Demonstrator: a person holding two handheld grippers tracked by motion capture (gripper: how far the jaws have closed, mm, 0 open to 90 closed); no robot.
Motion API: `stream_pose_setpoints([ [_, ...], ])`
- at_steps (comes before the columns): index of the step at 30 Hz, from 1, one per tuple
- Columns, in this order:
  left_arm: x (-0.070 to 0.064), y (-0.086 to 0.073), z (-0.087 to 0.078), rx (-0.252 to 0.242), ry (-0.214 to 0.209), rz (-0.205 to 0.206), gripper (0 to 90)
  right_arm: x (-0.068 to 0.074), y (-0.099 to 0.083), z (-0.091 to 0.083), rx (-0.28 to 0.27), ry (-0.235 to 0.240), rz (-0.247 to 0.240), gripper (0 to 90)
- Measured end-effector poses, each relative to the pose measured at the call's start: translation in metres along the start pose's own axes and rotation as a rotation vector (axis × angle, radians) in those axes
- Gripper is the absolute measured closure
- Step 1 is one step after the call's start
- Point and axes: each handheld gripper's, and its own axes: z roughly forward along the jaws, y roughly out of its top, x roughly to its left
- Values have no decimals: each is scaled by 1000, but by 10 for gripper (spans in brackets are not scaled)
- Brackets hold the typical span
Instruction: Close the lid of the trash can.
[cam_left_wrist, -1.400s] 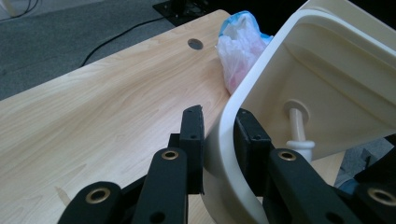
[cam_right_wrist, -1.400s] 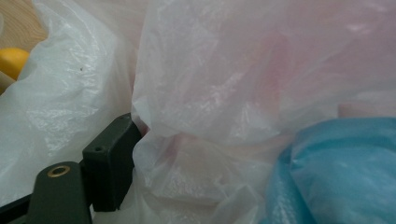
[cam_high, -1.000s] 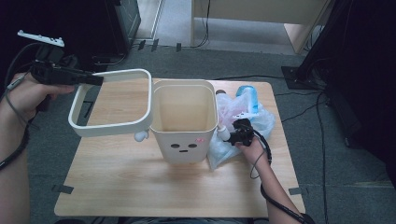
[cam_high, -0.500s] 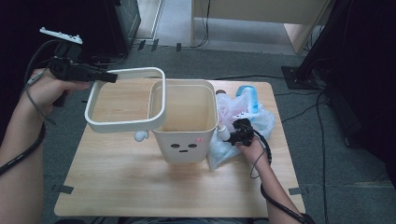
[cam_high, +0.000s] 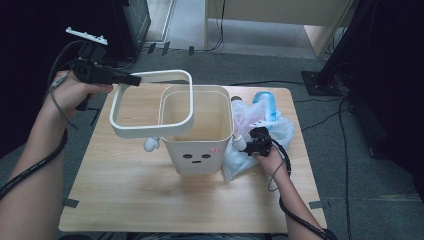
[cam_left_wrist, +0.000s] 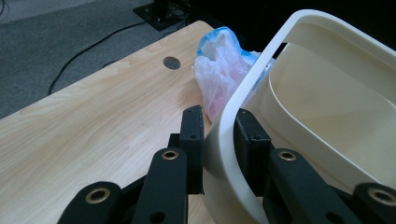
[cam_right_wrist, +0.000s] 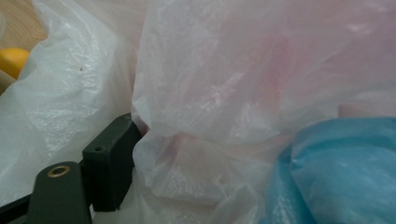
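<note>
Gripping the cream ring (cam_high: 150, 107) with jaws clamped on its rim, the left gripper (cam_high: 131, 79) holds it tilted above the bin's (cam_high: 199, 135) left edge. Right of the bin, the right gripper (cam_high: 246, 145) pinches the plastic bags (cam_high: 260, 122) on the table (cam_high: 125, 190).

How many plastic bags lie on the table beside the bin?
3 told by colour: a white bag in the right gripper, a pink bag behind it, a blue bag farthest back. More may be bunched underneath.
</note>
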Motion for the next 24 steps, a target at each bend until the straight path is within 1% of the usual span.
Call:
stream_pose_setpoints([
  [3,-5,4,6,5,-4,12,756,0,0,0,0,-1,1,211],
  [13,-14,12,23,22,-14,14,756,0,0,0,1,0,1,211],
  [17,-18,13,28,32,-16,25,756,0,0,0,2,0,3,211],
  [20,-19,15,30,28,-22,23,756,0,0,0,1,-1,4,211],
  [24,-21,17,33,24,-25,11,756,1,0,-1,2,-3,5,211],
])
